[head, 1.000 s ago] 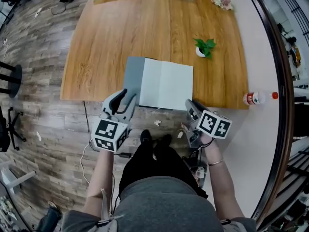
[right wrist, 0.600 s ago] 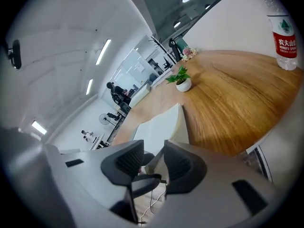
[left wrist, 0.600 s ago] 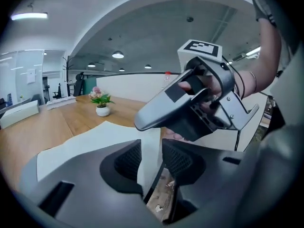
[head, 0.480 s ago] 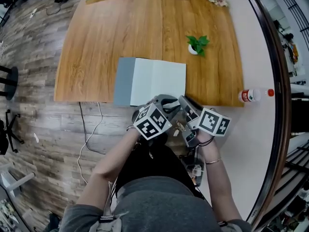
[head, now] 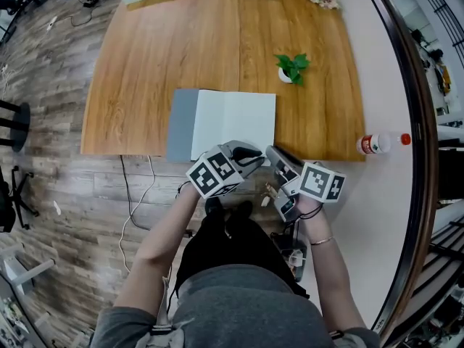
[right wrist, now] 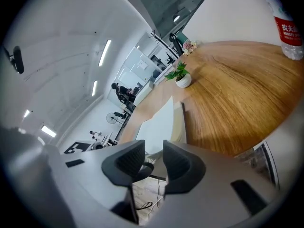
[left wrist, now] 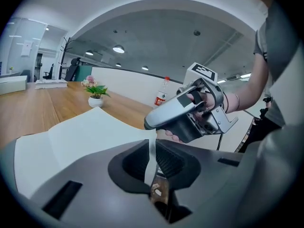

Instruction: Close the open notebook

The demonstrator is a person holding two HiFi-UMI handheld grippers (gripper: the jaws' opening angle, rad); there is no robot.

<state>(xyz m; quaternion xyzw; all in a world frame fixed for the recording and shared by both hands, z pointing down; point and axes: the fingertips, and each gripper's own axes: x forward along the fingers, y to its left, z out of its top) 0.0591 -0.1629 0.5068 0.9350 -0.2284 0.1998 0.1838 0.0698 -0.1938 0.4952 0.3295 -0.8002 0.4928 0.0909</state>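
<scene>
Jaws of left gripper (left wrist: 151, 152), just closed, pinch a page of the notebook (left wrist: 85, 136)

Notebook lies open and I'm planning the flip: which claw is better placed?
Left. The left claw has just been closing on the notebook's near page edge; the right claw is open, holding nothing.

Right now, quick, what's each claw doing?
Left claw: just closed on a white paper page of the open grey notebook.
Right claw: open, holding nothing.
</scene>
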